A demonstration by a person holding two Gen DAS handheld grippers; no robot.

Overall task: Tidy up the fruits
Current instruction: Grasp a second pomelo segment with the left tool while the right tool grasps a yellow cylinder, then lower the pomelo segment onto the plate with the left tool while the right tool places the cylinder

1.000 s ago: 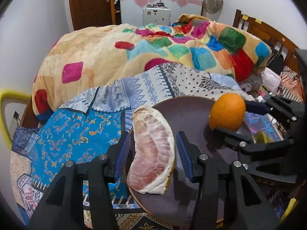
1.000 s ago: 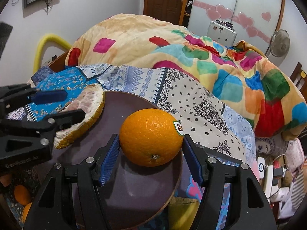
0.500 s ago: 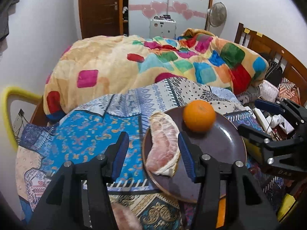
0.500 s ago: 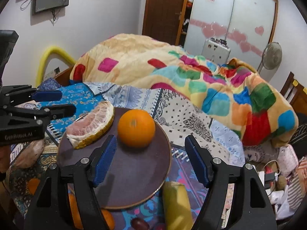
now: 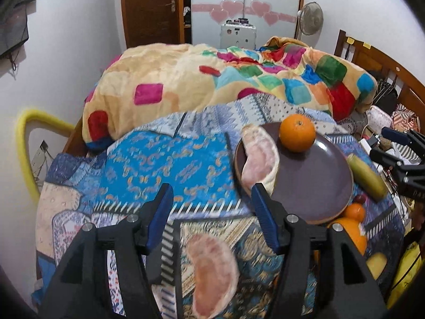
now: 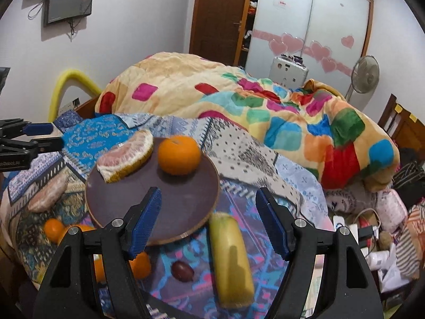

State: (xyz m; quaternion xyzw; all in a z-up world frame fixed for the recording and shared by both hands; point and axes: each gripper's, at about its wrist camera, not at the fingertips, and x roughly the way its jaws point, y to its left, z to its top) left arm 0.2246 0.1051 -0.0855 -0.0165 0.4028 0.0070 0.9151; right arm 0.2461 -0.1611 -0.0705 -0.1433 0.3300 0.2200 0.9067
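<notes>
Both the left gripper [image 5: 209,207] and right gripper [image 6: 208,218] gape wide, holding nothing. On the brown plate [image 6: 186,204], one orange [image 6: 178,155] sits at the far rim beside one pomelo wedge [image 6: 127,155] lying along the left rim. A second wedge [image 5: 211,268] and one yellow fruit [image 6: 232,260], lengthwise toward the camera, lie on the bedspread [image 5: 164,164].

Matt plate [image 6: 186,207] on patterned cloth [image 5: 164,164] (plush blanket [image 6: 186,85] behind).
</notes>
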